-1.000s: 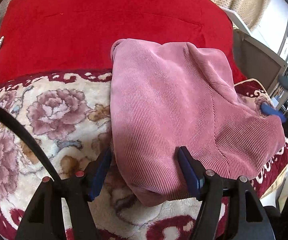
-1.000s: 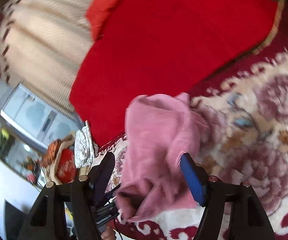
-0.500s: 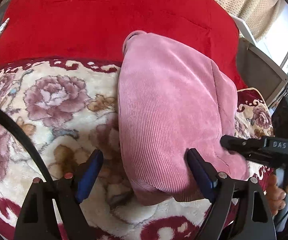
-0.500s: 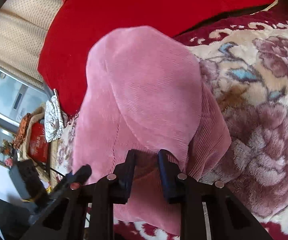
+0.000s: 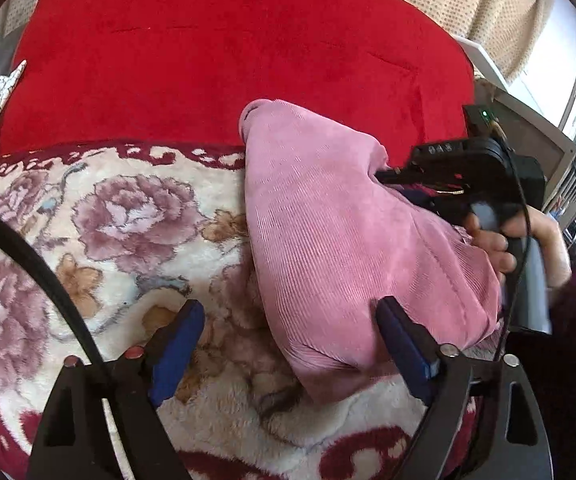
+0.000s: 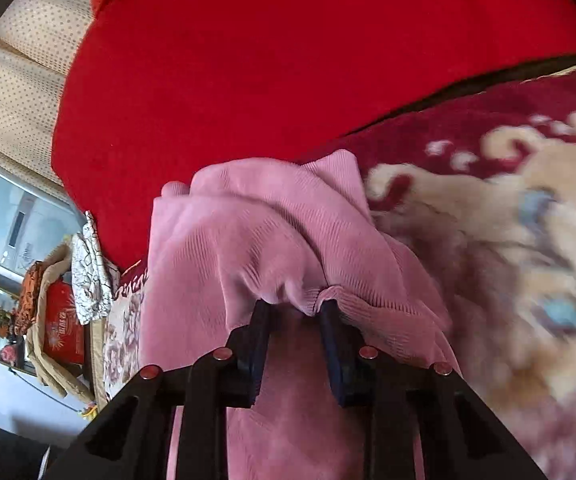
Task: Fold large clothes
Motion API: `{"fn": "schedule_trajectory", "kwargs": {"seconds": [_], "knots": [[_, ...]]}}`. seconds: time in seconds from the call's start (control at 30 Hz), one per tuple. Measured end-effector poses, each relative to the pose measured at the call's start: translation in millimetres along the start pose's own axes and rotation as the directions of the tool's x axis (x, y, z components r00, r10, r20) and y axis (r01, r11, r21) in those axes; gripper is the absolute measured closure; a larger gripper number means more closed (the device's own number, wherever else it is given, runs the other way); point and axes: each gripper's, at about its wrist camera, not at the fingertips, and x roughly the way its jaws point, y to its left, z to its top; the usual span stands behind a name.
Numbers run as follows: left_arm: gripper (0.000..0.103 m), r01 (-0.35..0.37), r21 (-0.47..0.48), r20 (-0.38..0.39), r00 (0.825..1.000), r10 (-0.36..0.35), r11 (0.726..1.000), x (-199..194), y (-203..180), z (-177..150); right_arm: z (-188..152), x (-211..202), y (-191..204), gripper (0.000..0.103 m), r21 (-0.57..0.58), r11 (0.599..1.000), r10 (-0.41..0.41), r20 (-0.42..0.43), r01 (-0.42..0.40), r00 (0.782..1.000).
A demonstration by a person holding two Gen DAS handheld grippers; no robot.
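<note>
Pink ribbed corduroy garment (image 5: 352, 240) bunched lengthwise ahead, pinched in right claw (image 6: 296, 312), jaws easing apart; left claw (image 5: 288, 340) widening, empty, nearer its hem.

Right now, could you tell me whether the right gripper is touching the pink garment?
Touching: in the right wrist view the right gripper pinches a bunched fold of the pink garment.

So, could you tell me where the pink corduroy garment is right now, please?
The pink corduroy garment lies on the floral blanket, its far end reaching the red cushion; in the right wrist view, the right claw pinches a bunched fold.
</note>
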Motion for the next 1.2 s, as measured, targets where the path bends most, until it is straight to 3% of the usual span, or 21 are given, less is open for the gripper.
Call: {"fn": "schedule_trajectory", "kwargs": {"seconds": [0.17, 0.33, 0.43, 0.63, 0.77, 0.87, 0.93, 1.03, 1.2], "knots": [[0.005, 0.019, -0.081, -0.049, 0.999, -0.023, 0.997, 8.3, 7.7, 4.5, 4.1, 1.9, 11.1, 0.073, -0.050, 0.997, -0.066, 0.000, 0.066, 0.998], [0.005, -0.008, -0.036, -0.006, 1.000, 0.007, 0.999, -20.2, 6.1, 1.7, -6.3, -50.3, 2.0, 0.073, -0.003, 1.000, 0.011, 0.053, -0.010, 0.999], [0.005, -0.057, -0.007, 0.028, 0.998, 0.057, 0.998, -39.5, 5.9, 2.2, -21.4, -90.2, 6.2, 0.072, -0.043, 0.999, 0.034, 0.104, -0.029, 0.994], [0.005, -0.140, 0.028, 0.070, 0.988, 0.138, 0.990, -61.6, 6.6, -1.3, -70.8, -134.1, 30.8, 0.072, -0.166, 0.981, 0.116, 0.081, -0.102, 0.990], [0.005, -0.149, 0.014, 0.095, 0.985, 0.147, 0.989, -69.8, 5.3, 6.9, -102.3, -127.8, 41.5, 0.072, -0.193, 0.973, 0.130, 0.011, -0.126, 0.991], [0.005, -0.148, 0.028, 0.095, 0.985, 0.145, 0.989, -62.5, -2.3, 14.2, -117.1, -112.4, 38.4, 0.072, -0.216, 0.975, 0.057, 0.003, -0.055, 0.998], [0.005, -0.167, 0.076, 0.052, 0.985, 0.164, 0.983, -43.4, -12.8, 15.3, -120.9, -97.1, 33.0, 0.073, -0.215, 0.977, 0.004, -0.002, -0.004, 1.000], [0.005, -0.193, 0.160, -0.013, 0.980, 0.198, 0.968, -12.6, -26.3, 5.5, -124.8, -86.5, 27.7, 0.073, -0.216, 0.976, 0.011, -0.001, -0.011, 1.000], [0.005, -0.170, 0.085, -0.046, 0.984, 0.175, 0.982, -15.2, -13.4, 5.3, -124.3, -93.7, 32.2, 0.073, -0.228, 0.973, 0.038, 0.007, -0.035, 0.999]]}}
